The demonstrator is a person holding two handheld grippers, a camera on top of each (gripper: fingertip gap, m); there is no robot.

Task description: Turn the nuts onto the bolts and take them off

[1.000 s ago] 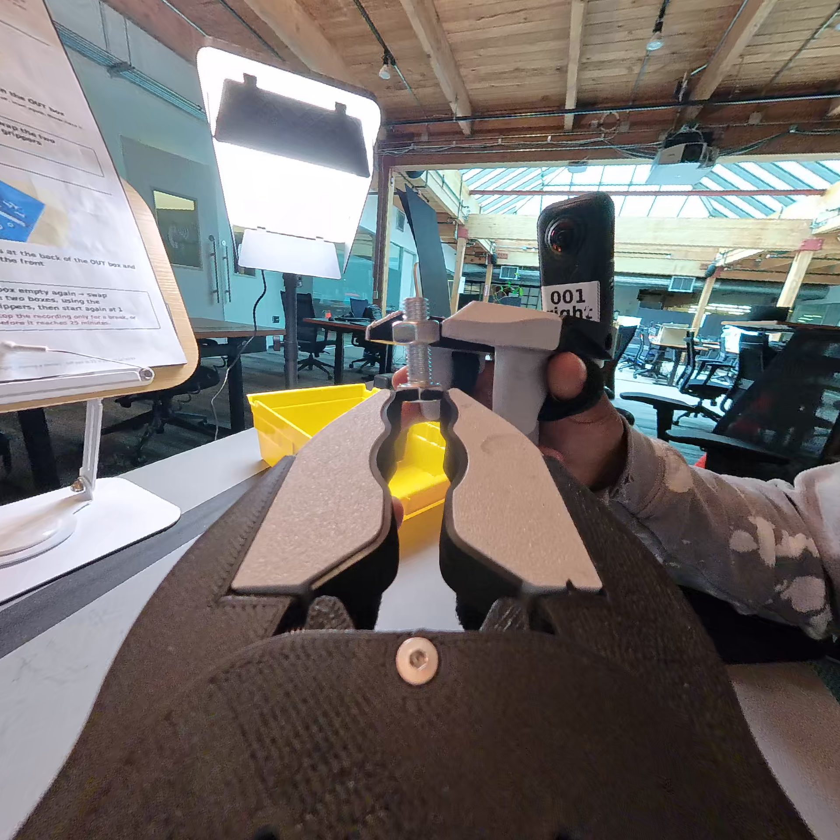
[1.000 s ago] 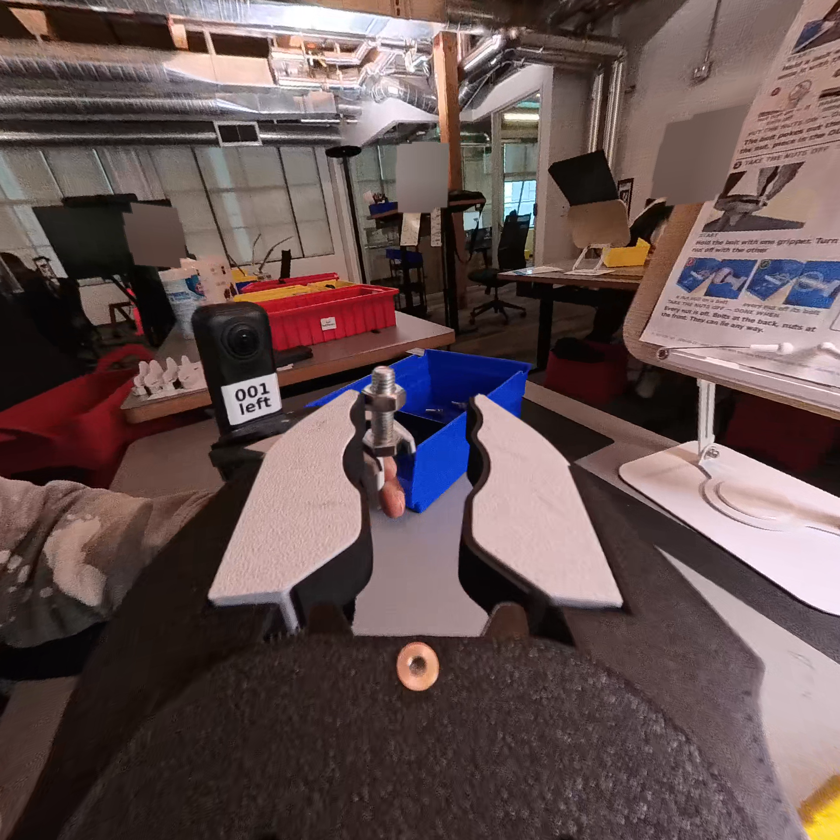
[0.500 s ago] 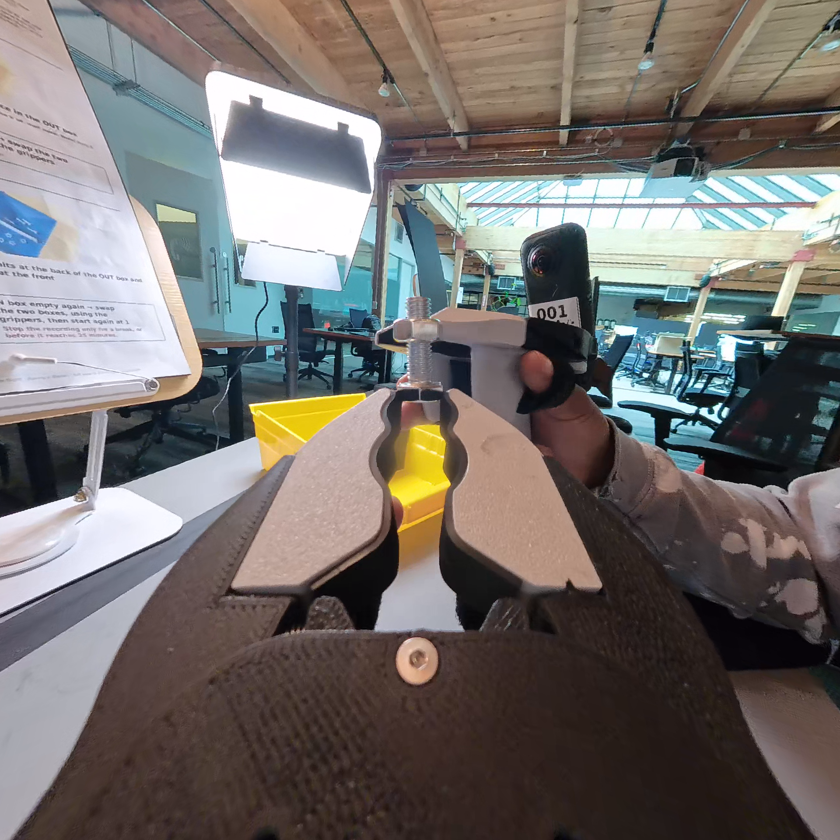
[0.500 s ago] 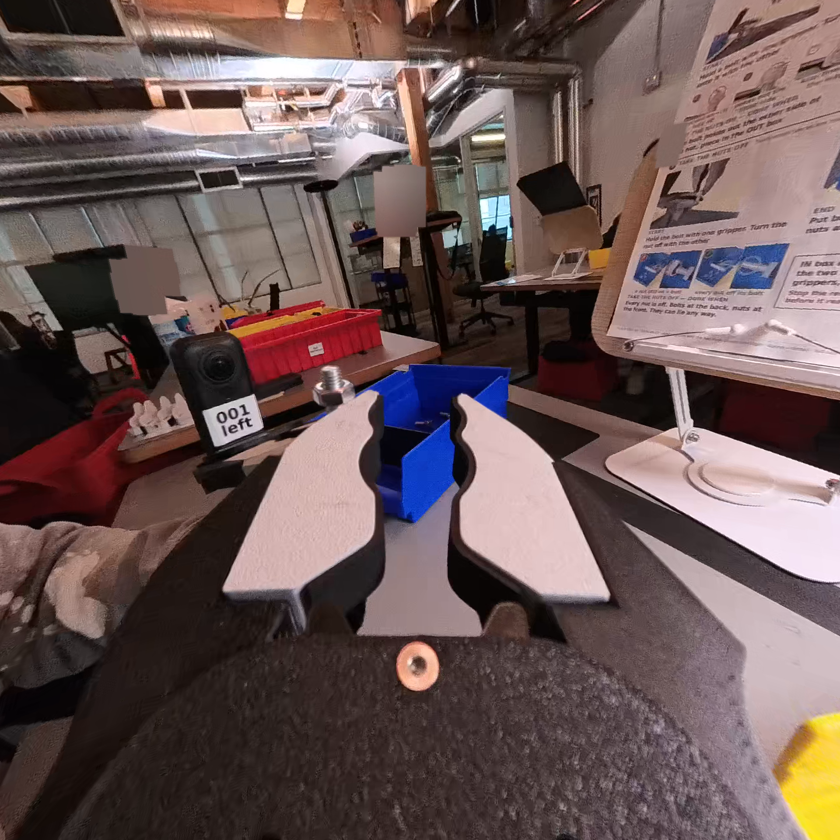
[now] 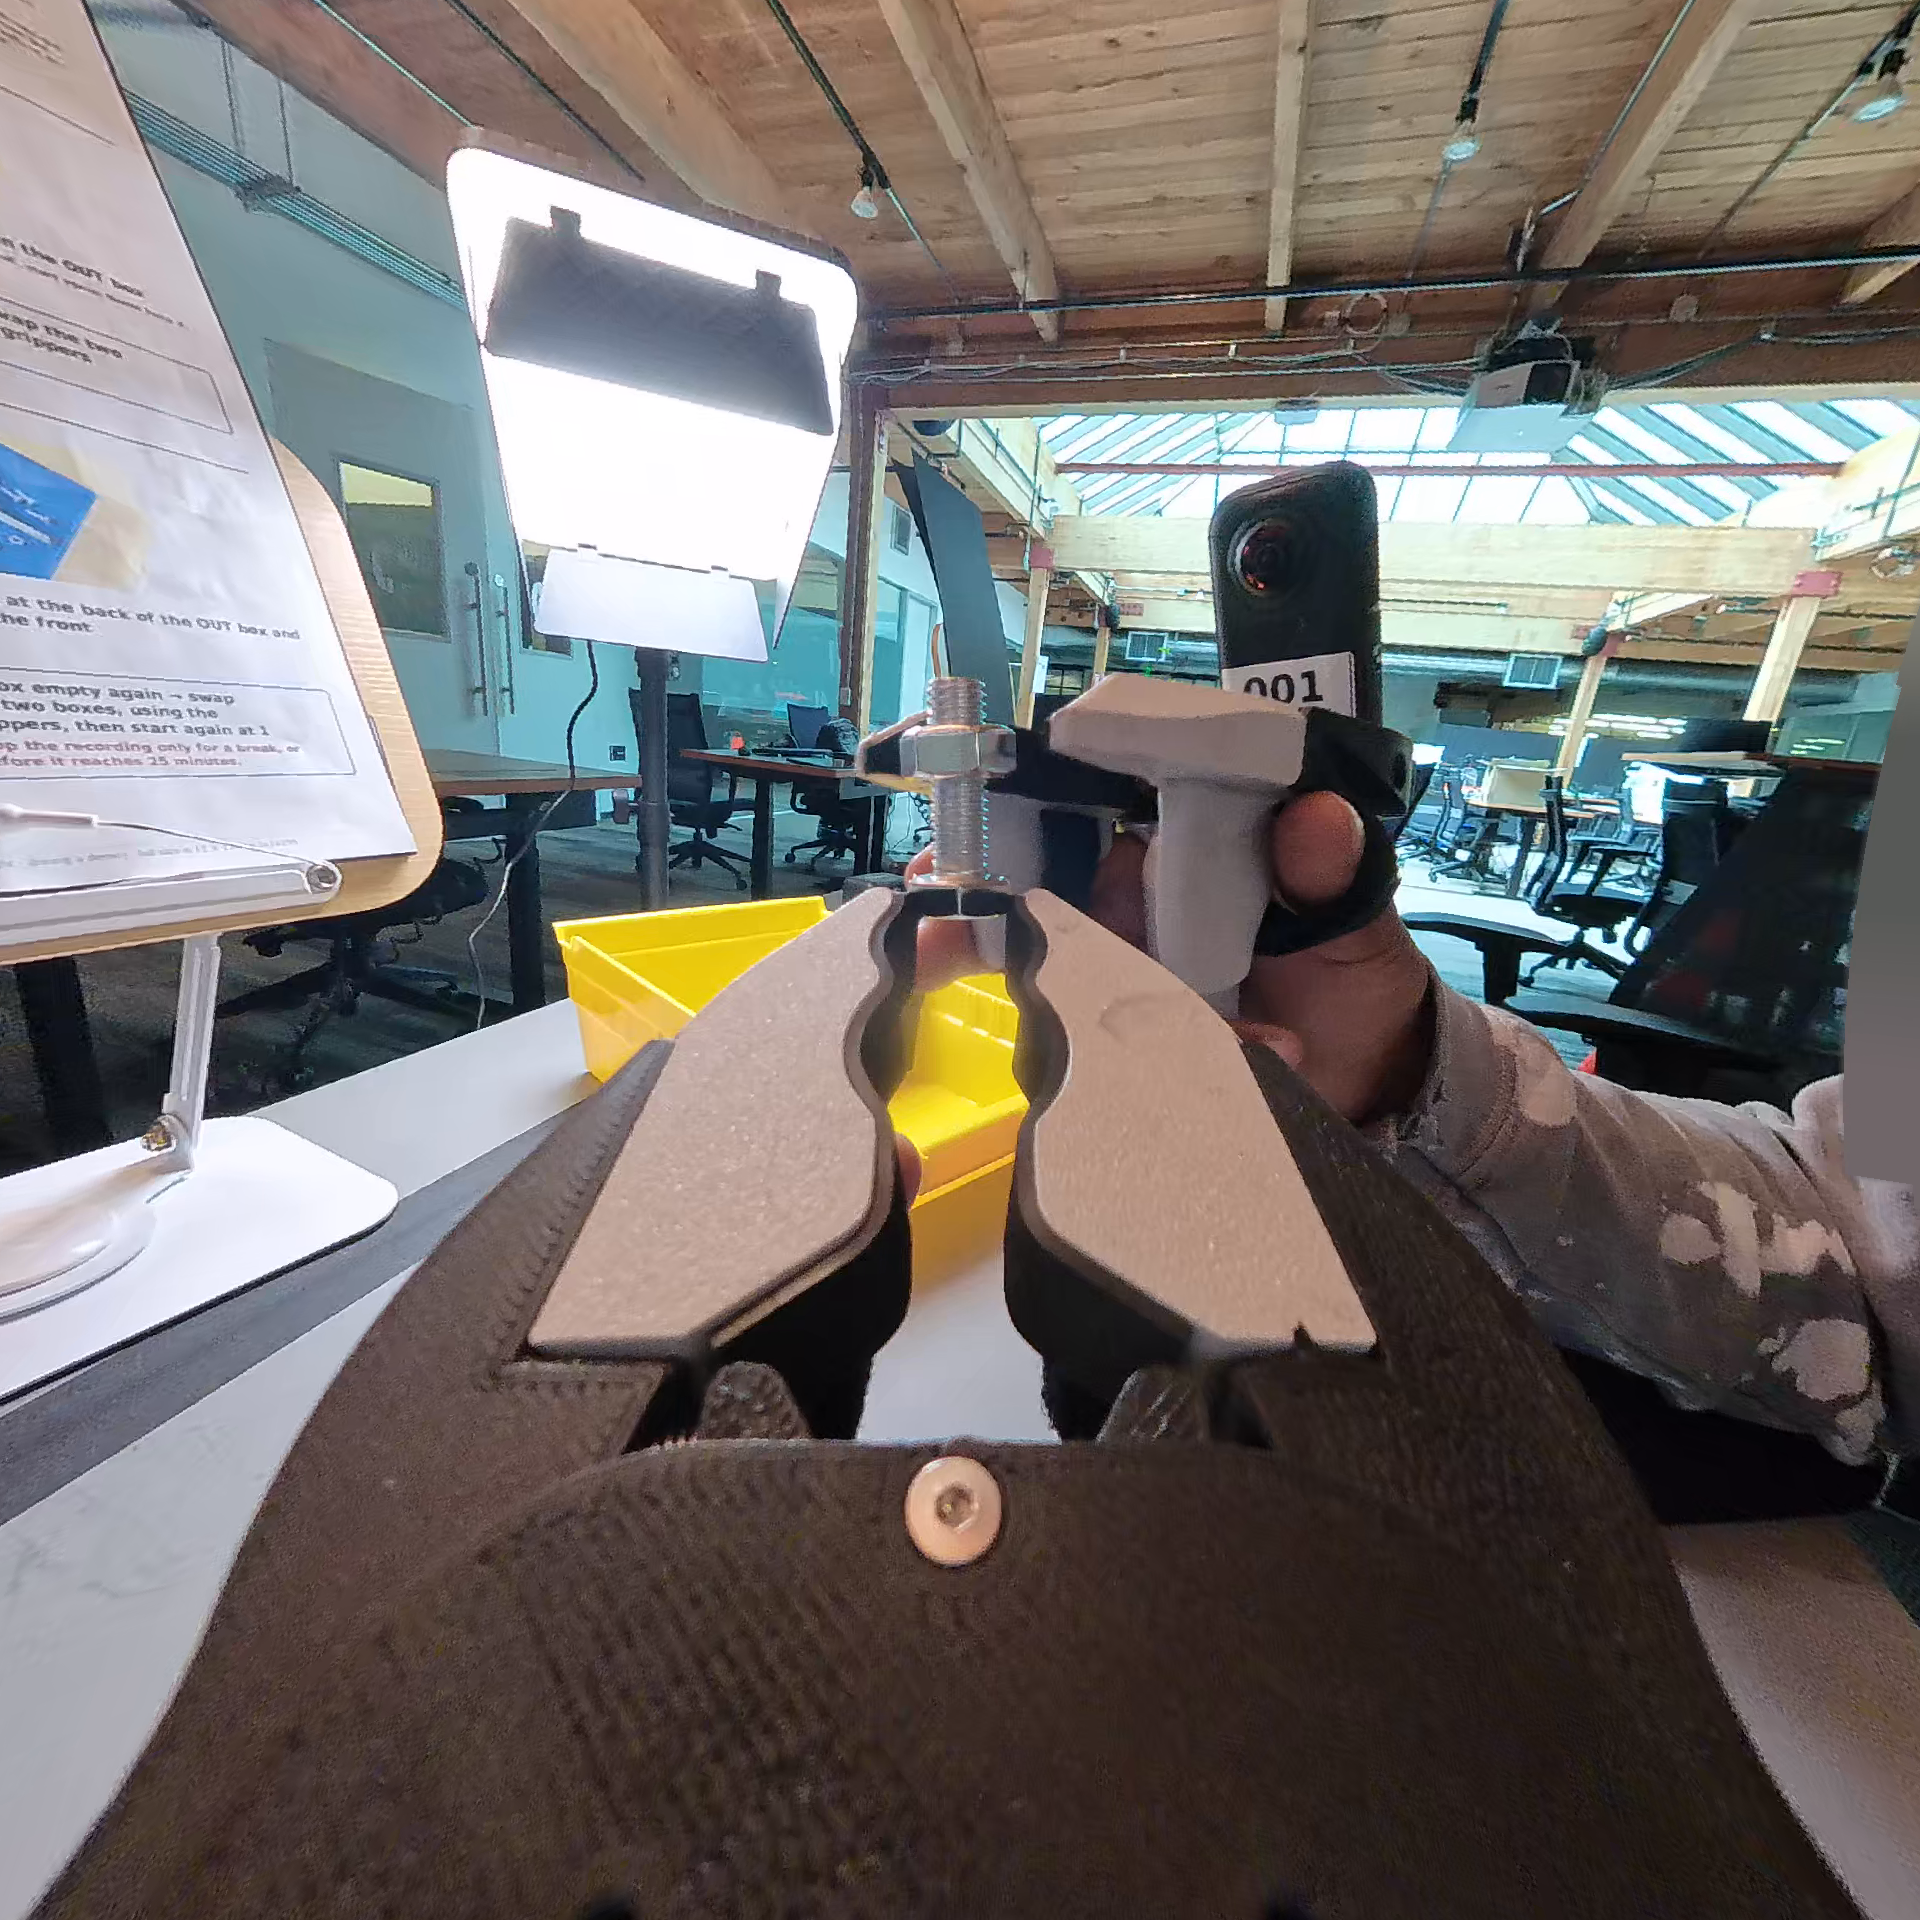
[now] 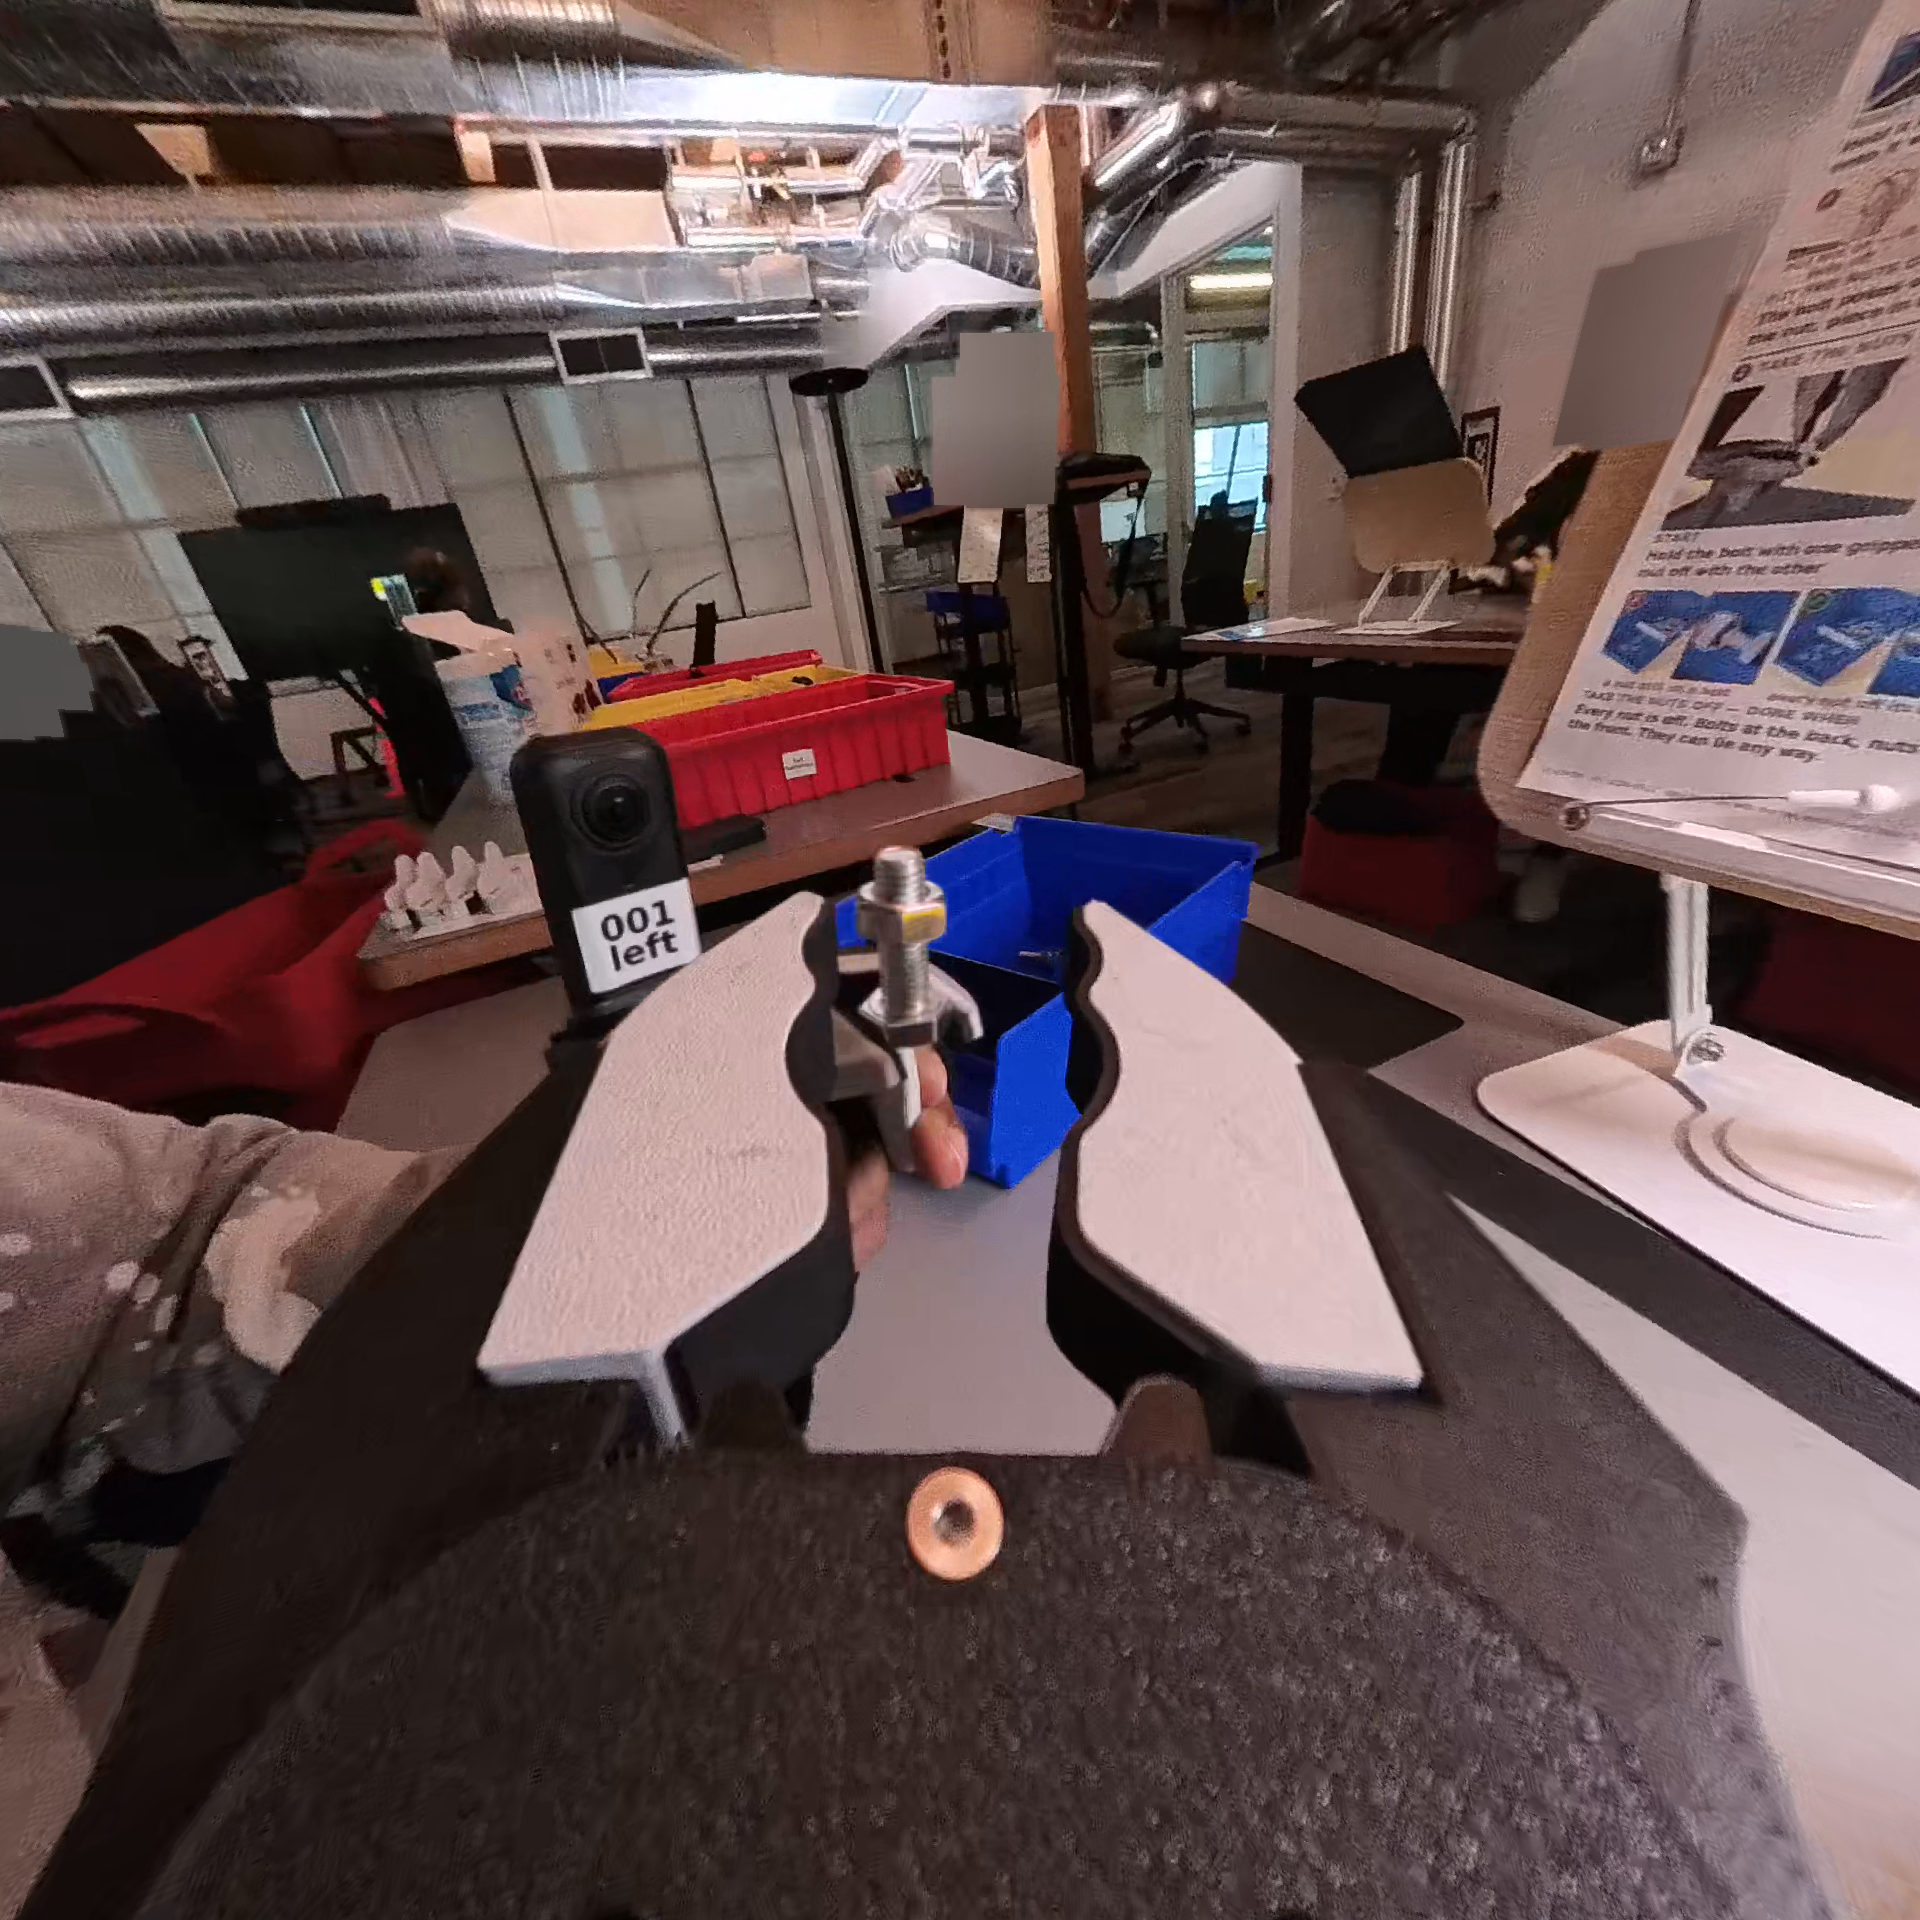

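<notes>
Open workshop behind; on my bench [image 5: 436, 1101] a yellow bin [image 5: 675, 966] sits at left. My left hand-held gripper [image 5: 958, 906] clamps the bolt [image 5: 956, 821] upright by its head. The nut [image 5: 954, 750] sits partway down the thread. My right hand-held gripper [image 6: 951, 940] stands spread around it, unclamped. At right, the blue bin [image 6: 1132, 894]. I judge this pair half done.

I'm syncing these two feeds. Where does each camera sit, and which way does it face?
Left wrist view: on the left gripper, looking along its fingers at the upright bolt and yellow bin; the right hand shows.
Right wrist view: on the right gripper, facing the blue bin; a sleeve shows.
Shared: the bolt and its nut.
</notes>
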